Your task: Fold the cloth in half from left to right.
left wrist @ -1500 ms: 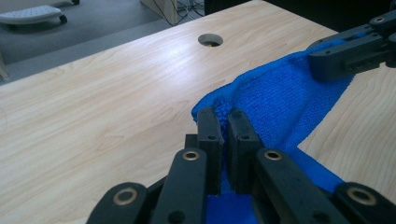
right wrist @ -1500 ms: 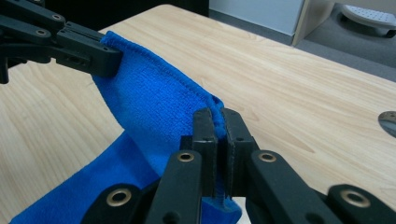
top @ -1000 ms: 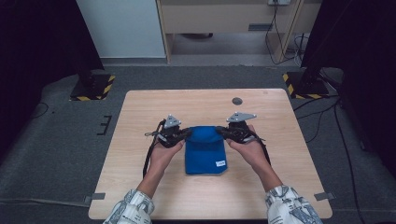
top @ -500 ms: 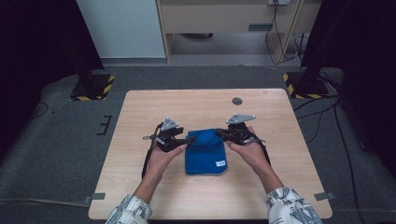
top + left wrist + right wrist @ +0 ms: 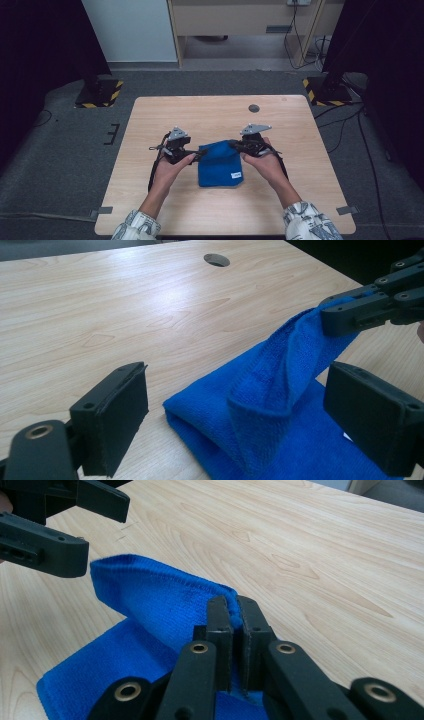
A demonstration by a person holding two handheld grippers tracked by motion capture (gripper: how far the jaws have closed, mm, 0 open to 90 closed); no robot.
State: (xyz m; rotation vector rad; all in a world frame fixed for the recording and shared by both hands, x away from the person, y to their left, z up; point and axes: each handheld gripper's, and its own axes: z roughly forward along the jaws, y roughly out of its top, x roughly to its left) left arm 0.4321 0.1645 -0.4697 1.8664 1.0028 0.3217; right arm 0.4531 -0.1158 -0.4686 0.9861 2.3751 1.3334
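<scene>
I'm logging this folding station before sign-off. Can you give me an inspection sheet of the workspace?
Surface: wooden table, one round hole.
Job's things: folded blue cloth; one edge lifted.
Clutter: nothing seen.
Grippers: left claw open, jaws just been opening, cloth edge lies loose between them; right claw shut on the lifted edge.
Cables: black cable trails from the left claw.
Surroundings: grey floor, striped stand bases, cabinet behind.
</scene>
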